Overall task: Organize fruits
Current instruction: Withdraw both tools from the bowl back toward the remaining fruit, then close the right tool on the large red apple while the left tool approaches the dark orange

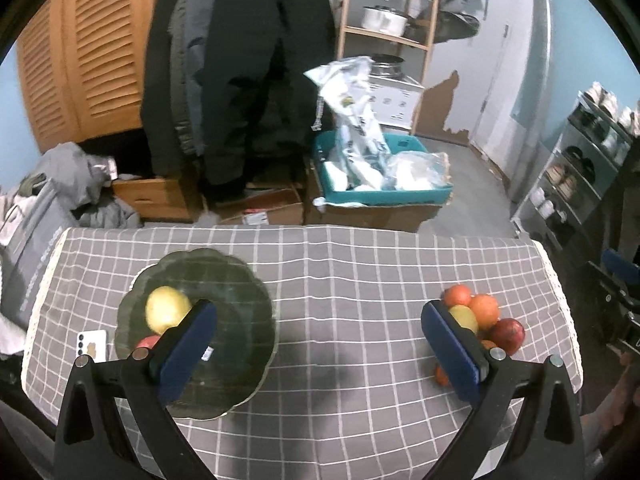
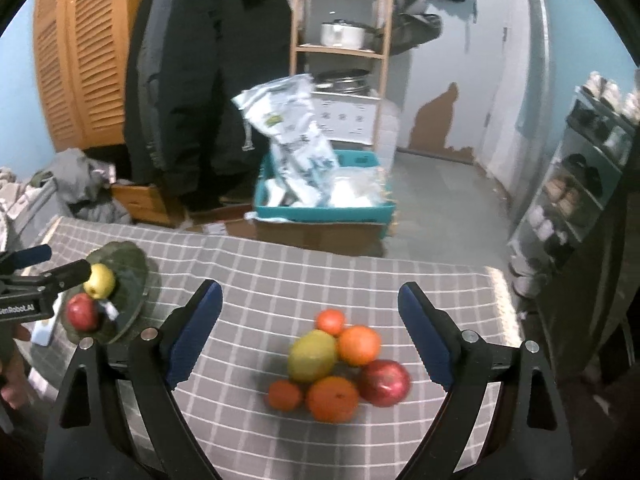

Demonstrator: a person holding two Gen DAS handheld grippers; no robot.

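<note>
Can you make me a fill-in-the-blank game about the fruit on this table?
1. The plate holds a yellow apple and a ____ apple.
2. The pile on the cloth has ____ oranges.
3. Both hand-held grippers, left and right, have their jaws ____.
4. The cloth is grey with ____ lines.

Missing words: red; four; open; white

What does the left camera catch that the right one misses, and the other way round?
Only the left view: the phone beside the plate. Only the right view: the whole fruit pile, six pieces unhidden, and the left tongs from outside. Both: the green plate holding a yellow apple and a red one, the checked cloth, and open, empty tongs.
</note>
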